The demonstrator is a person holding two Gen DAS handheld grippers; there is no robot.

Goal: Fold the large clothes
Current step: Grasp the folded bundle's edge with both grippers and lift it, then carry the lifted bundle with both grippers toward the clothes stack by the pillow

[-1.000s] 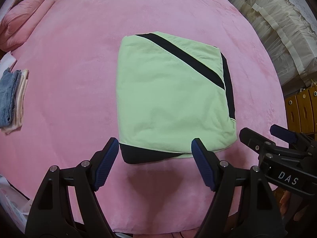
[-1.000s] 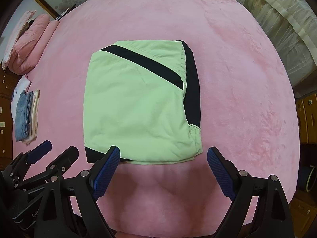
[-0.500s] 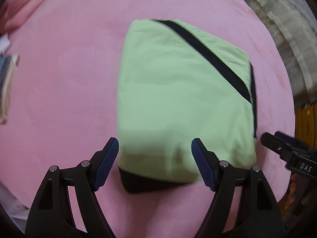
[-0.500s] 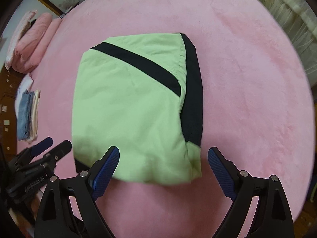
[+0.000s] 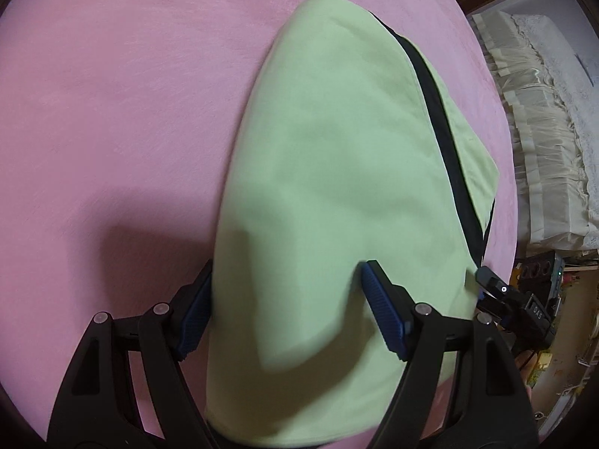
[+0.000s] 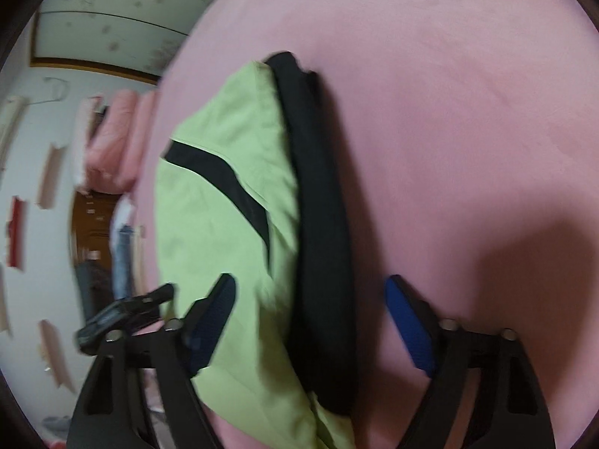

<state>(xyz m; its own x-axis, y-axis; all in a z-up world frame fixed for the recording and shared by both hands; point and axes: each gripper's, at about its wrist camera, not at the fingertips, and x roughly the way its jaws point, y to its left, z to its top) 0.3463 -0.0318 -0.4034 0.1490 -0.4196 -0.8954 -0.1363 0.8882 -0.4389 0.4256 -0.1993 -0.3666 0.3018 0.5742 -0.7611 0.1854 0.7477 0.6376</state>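
- You are working over a pink plush bedspread (image 5: 123, 86) that fills most of both views, with soft shadows across its near part.
- To your right in the left wrist view, cream ruffled bedding (image 5: 539, 142) lies along the bed's edge, with a lace-patterned cloth beyond it.
- Below that, a dark device with a small lit dot (image 5: 539, 273) sits by cluttered floor.
- In the right wrist view, a pale panel with a faint floral pattern (image 6: 108, 26) is framed in dark wood.
- A folded pink quilt (image 6: 116, 138) lies at the bed's far side.
- A white wall (image 6: 33, 172) carries strips, one red; the blur hides what they are.
- Brown wooden furniture (image 6: 90, 220) stands beneath, with stacked blue cloth beside it.
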